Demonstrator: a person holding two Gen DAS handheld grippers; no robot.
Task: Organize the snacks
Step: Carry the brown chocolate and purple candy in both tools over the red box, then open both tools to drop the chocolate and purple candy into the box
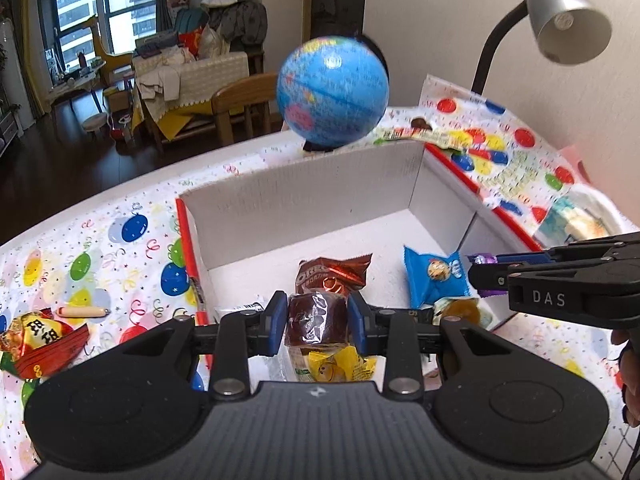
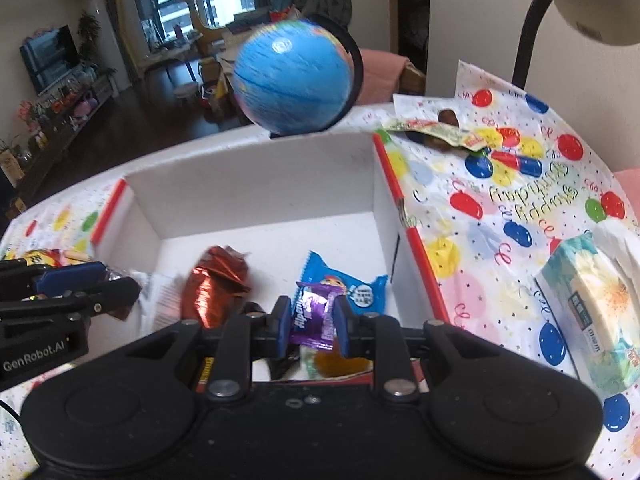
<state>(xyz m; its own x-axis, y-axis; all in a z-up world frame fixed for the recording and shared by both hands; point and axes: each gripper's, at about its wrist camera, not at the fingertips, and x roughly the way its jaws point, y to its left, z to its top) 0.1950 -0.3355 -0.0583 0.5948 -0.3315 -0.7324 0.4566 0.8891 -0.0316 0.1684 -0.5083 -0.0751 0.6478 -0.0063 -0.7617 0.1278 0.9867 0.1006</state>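
A white cardboard box (image 1: pixel 304 192) with red edges stands on the balloon-print tablecloth; it also shows in the right wrist view (image 2: pixel 256 184). Inside lie a brown Oreo packet (image 1: pixel 332 274), a blue snack packet (image 1: pixel 434 276) and a yellow packet (image 1: pixel 340 364). My left gripper (image 1: pixel 317 322) is shut on a brown clear-wrapped cake (image 1: pixel 316 320) over the box's near side. My right gripper (image 2: pixel 311 322) is shut on a purple candy wrapper (image 2: pixel 314 316) over the box's near right part, and shows from the side in the left wrist view (image 1: pixel 480 276).
A red and yellow snack bag (image 1: pixel 36 340) and a small sausage stick (image 1: pixel 82 312) lie left of the box. A green snack packet (image 2: pixel 436 132) lies behind it to the right. A globe (image 1: pixel 332 92) stands behind, a desk lamp (image 1: pixel 564 20) and tissue box (image 2: pixel 588 308) at right.
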